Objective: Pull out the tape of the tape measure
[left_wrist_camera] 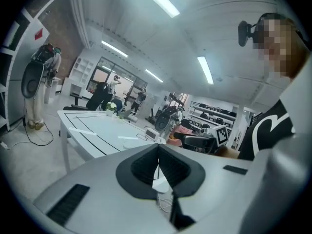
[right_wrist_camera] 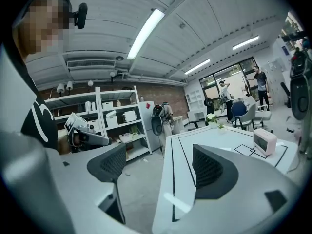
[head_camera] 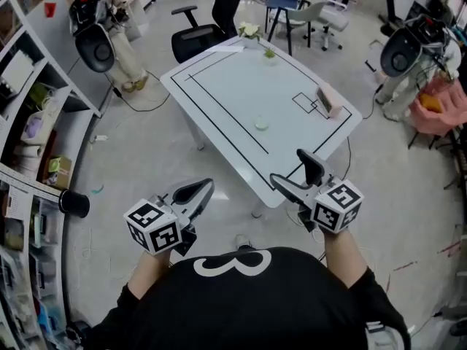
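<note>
Both grippers held out ahead of the chest, one closed, one gaping

Left gripper (head_camera: 206, 186) sits at seven o'clock in the head view, jaws pressed together with nothing between, aimed toward two o'clock. Right gripper (head_camera: 290, 168) sits at five o'clock, jaws spread wide and empty, aimed toward ten.

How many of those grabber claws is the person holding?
2. The grey left gripper, shut, is at the head view's lower left. The grey right gripper, open, is lower right by the white table. None seems hidden.
</note>
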`<state>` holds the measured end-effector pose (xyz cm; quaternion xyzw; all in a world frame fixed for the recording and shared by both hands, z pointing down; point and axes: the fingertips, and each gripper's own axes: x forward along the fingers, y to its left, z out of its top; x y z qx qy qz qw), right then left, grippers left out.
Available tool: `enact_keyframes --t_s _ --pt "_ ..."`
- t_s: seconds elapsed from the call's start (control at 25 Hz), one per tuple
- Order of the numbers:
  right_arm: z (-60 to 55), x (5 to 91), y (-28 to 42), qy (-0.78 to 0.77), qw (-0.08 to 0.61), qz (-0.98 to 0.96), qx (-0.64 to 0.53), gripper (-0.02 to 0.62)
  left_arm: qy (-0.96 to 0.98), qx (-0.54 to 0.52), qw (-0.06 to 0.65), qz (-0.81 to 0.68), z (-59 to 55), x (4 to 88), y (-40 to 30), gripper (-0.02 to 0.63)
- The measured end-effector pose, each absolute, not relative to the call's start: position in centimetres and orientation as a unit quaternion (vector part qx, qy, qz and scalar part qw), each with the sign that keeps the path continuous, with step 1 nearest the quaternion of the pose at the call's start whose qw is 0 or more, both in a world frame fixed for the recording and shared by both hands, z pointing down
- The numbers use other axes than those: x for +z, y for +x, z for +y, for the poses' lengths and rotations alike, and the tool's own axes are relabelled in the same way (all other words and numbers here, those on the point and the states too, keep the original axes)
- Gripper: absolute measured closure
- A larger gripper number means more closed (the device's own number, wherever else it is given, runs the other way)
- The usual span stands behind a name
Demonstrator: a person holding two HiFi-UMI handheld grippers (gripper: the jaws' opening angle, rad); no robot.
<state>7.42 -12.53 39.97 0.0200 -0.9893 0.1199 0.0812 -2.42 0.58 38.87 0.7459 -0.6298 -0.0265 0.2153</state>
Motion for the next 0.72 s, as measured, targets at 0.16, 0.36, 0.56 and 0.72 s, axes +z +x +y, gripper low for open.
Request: enact_keyframes --t_s 0.16,0.36,0.56,0.72 --pt "-16.5 40.4 3.7 0.021 0.099 -0.988 0.118 0.183 0.744 -0.033 0.224 -0.628 -4.5 39.2 -7.0 0.603" --pt "-19.2 41.4 0.8 0.021 0.11 -0.987 0.115 0.184 0.751 -0.027 0.22 -0.622 -8.2 39.3 -10.0 0.603" --pt "-20.6 42.4 -0.8 0.03 0.127 -0.985 0.112 0.184 0.761 -0.028 0.23 -0.606 -10.3 40.1 -11.3 0.603" --pt "-22.2 43.6 -2.0 0.056 0.14 -0.981 0.122 0.184 0.777 -0.018 0.238 -0.582 -12.3 40.6 -12.6 0.603"
